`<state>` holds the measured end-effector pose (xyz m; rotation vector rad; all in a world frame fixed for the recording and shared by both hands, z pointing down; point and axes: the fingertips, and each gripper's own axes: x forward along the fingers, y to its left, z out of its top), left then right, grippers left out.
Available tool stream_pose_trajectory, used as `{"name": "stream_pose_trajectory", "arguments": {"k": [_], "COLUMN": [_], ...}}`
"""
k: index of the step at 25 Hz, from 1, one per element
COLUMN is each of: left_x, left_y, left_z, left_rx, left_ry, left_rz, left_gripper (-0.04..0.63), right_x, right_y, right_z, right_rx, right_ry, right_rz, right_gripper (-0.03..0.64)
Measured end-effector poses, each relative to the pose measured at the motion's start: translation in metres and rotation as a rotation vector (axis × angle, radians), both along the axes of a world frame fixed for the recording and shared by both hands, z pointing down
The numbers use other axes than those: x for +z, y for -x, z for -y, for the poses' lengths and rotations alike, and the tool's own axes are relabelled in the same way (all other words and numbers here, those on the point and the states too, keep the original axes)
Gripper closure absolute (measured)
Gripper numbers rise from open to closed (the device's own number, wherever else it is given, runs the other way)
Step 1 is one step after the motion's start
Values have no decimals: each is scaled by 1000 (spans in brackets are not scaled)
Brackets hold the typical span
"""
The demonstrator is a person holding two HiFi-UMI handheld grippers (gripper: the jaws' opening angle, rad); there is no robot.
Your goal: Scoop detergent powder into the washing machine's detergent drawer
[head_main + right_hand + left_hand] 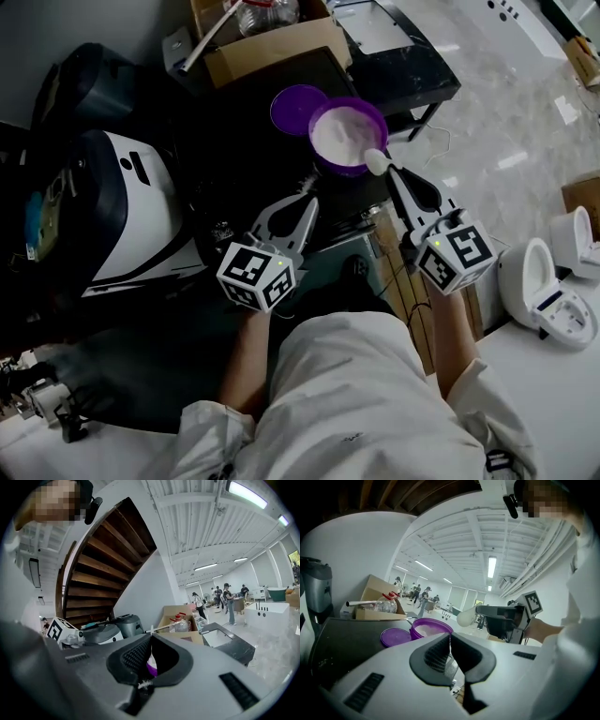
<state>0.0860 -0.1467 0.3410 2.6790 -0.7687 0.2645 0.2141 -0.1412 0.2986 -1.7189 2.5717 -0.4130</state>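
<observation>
Here, open purple tub (pixel 339 170) of white powder (pixel 343 131), right gripper (pixel 390 172) pinching a white scoop (pixel 375 161), seemingly full, left gripper (pixel 307 200) closed.

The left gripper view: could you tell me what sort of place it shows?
Probably an open industrial hall or lab, not a home: a bare beamed ceiling with strip lights, people standing far off, a cardboard box.

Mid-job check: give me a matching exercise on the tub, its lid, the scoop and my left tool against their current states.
Things:
1. purple tub
2. purple lid
3. white scoop
4. left tool

States:
a. shut, nothing in it
b. off, lying beside the tub
c. holds white powder
d. gripped by the right tool

Pairs: 1-c, 2-b, 3-d, 4-a
</observation>
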Motion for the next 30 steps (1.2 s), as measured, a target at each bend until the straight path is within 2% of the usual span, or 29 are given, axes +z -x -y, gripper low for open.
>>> {"name": "stream_pose_trajectory", "arguments": {"k": [18,25,30], "left_x": [24,31,38], "left_y": [-26,-32,-31], "left_z": [28,36,39], "left_rx": [-104,-143,-163], "left_ry": [60,67,77], "left_rz": [10,13,20], "left_gripper": [574,574,574], "right_x": [42,59,67], "right_y": [-11,-11,-7], "right_z": [70,87,93], "right_rx": [-129,-185,-206], "right_ry": [76,110,93], "right_rz": [-180,-306,-454], "right_gripper": [606,606,606]}}
